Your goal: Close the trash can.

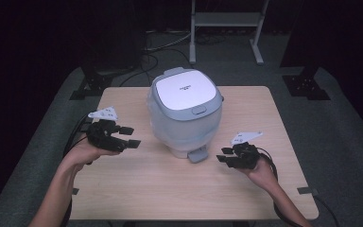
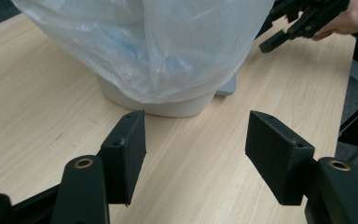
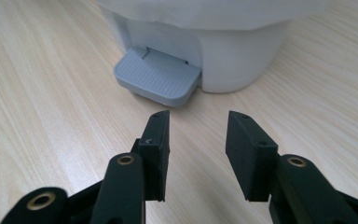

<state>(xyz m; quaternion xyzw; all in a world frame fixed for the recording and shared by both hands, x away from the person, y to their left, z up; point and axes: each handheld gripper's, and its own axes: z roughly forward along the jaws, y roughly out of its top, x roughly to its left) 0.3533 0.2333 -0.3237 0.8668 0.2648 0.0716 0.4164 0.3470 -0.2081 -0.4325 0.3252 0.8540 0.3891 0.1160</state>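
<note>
— What have the grippers got?

— Nothing. My left gripper (image 1: 128, 137) stands wide apart, with bare wood between the jaws. My right gripper (image 1: 225, 157) is parted more narrowly, also empty.

— And the bin?

— The pedal bin (image 1: 185, 111) stands mid-table (image 1: 123, 189), at three o'clock from the left gripper, near it but apart. Its grey pedal (image 3: 158, 82) is at twelve o'clock just ahead of the right jaws. The clear liner bag (image 2: 168, 46) seems to hang over the sides, though it's hazy.

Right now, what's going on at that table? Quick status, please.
Left gripper open, empty. Right gripper open, empty, facing the grey pedal. Small white pedal bin, lid shut, plastic liner hanging over its sides. Nothing in the way.
</note>
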